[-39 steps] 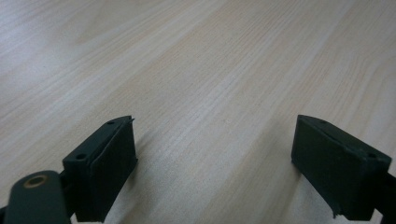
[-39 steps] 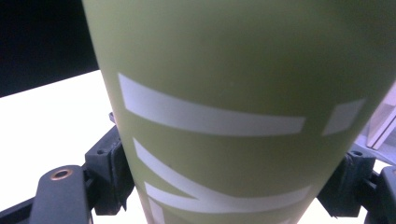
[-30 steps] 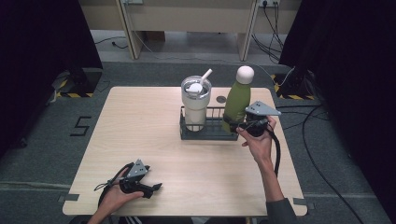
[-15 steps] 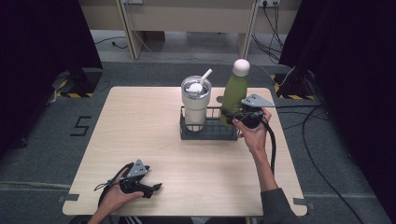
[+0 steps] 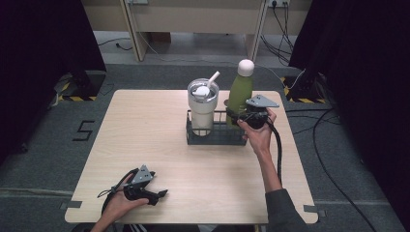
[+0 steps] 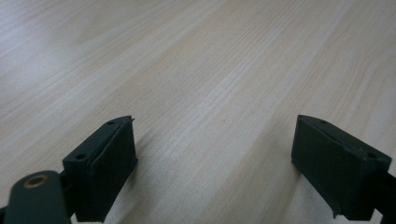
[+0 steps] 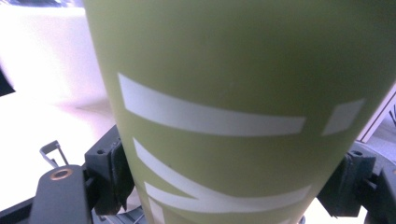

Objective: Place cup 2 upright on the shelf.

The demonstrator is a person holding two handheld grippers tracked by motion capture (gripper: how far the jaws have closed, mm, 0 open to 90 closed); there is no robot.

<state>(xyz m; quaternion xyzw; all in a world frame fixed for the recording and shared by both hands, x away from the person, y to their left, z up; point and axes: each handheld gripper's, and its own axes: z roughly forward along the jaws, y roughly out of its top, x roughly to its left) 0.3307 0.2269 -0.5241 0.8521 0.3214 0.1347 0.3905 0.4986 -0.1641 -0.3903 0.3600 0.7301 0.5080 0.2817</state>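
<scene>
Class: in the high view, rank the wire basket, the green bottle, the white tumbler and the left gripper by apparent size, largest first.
1. Wire basket.
2. Green bottle and white tumbler: too alike to rank, both partly hidden by the basket.
3. Left gripper, smallest, though nearest the camera.

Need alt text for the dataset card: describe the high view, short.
The right hand-held gripper clamps a green bottle raised above a black wire rack holding a lidded tumbler. The left hand-held gripper rests open on the wooden table.
</scene>
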